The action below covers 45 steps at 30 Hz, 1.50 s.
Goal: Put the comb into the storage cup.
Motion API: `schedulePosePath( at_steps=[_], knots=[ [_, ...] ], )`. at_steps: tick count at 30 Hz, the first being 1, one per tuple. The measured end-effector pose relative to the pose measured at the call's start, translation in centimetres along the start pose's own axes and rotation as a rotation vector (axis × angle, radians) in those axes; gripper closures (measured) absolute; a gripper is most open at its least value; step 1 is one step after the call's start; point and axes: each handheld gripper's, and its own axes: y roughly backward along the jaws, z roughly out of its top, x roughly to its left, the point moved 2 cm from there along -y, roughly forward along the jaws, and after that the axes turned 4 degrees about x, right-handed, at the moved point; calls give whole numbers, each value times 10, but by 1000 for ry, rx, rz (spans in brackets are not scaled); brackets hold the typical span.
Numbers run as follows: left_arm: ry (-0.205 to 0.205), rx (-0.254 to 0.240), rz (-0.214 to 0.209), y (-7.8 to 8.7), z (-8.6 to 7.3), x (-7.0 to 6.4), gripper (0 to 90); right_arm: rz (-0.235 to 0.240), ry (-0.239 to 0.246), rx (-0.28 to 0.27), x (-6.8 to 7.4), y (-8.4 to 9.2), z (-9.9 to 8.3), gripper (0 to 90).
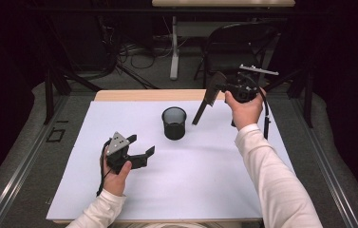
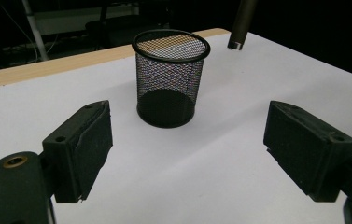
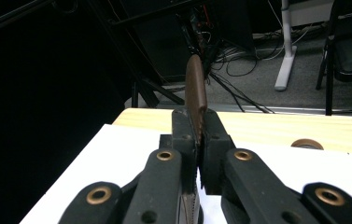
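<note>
My right gripper (image 1: 213, 93) is up in the air at the far right of the table, and its jaws are squeezed tight on a long brown tool (image 1: 204, 105). I can't tell just what the tool is; it looks like a flat brown handle with a thin dark end. It hangs down at a slant, and its low tip is just beside the cup (image 1: 174, 123), to the cup's right, not over the hole yet.

My left gripper (image 1: 139, 152) sits low on the white mat (image 1: 191, 175), near the cup, with its jaws wide apart and nothing in them. In the left gripper view the cup (image 2: 170, 77) stands upright between my two black pads, but farther off, so they are not touching it.

Here is what I think could go wrong. The cup is light wire mesh and nobody is holding it. If I swing the tool in from the side, the tip could bump the rim and knock the cup over or push it away. The tool is held near one end, so it could also tip in my jaws and miss the hole. If I let go too high, it could bounce out.
</note>
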Motion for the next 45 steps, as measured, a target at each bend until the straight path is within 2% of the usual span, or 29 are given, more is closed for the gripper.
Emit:
schedulePosePath(
  at_steps=[7,18,25,38,45],
  knots=[
    [0,0,2,0,0,0,160,-17,2,0,2,-7,9,876],
    [3,3,8,0,-1,1,160,-43,-69,-6,-7,-16,19,877],
    [4,2,6,-1,-1,1,160,-66,-73,-6,-7,-19,25,877],
    [10,1,7,-1,-1,2,160,-62,-54,-24,8,-19,40,877],
    [11,2,7,-1,-2,1,160,-44,-60,-22,18,-28,40,876]
  ],
)
